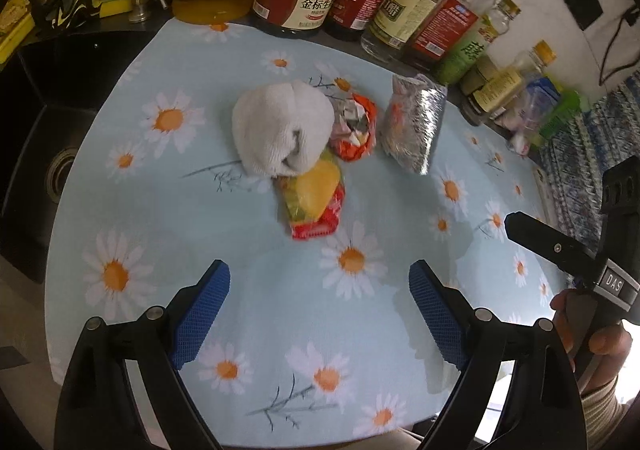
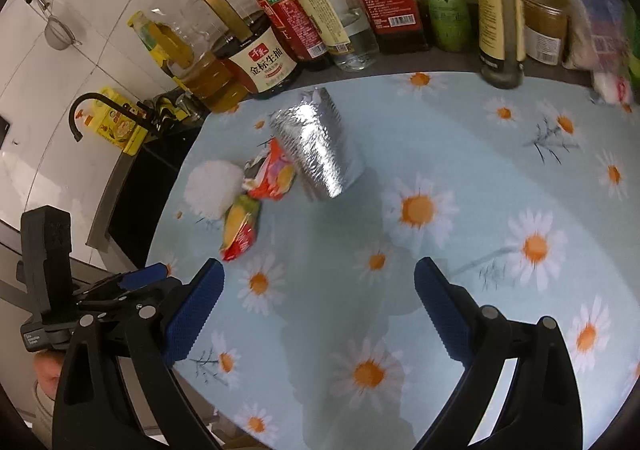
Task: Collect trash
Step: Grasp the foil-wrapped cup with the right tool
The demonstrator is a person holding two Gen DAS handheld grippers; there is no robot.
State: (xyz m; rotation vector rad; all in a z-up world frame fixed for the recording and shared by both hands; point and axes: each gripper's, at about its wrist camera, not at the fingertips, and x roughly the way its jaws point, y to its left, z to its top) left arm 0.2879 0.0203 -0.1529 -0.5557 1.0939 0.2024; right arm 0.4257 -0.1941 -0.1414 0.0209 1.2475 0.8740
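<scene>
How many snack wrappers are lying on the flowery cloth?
3: a yellow-red wrapper in front of the white towel, an orange wrapper right of the towel, a silver bag furthest right. More may hide under the towel.

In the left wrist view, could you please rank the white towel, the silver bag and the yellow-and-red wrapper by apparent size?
1. White towel
2. Silver bag
3. Yellow-and-red wrapper, close to the bag, so unsure.

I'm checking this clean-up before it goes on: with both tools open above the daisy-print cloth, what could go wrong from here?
1. The yellow-and-red snack wrapper lies against the rolled white towel, as does the crumpled orange wrapper; a grab may catch the towel too.
2. The silver foil bag lies near the tall sauce bottles; a wide reach might knock one.
3. The wrappers lie flat, so the left tool might pinch the cloth.
</scene>
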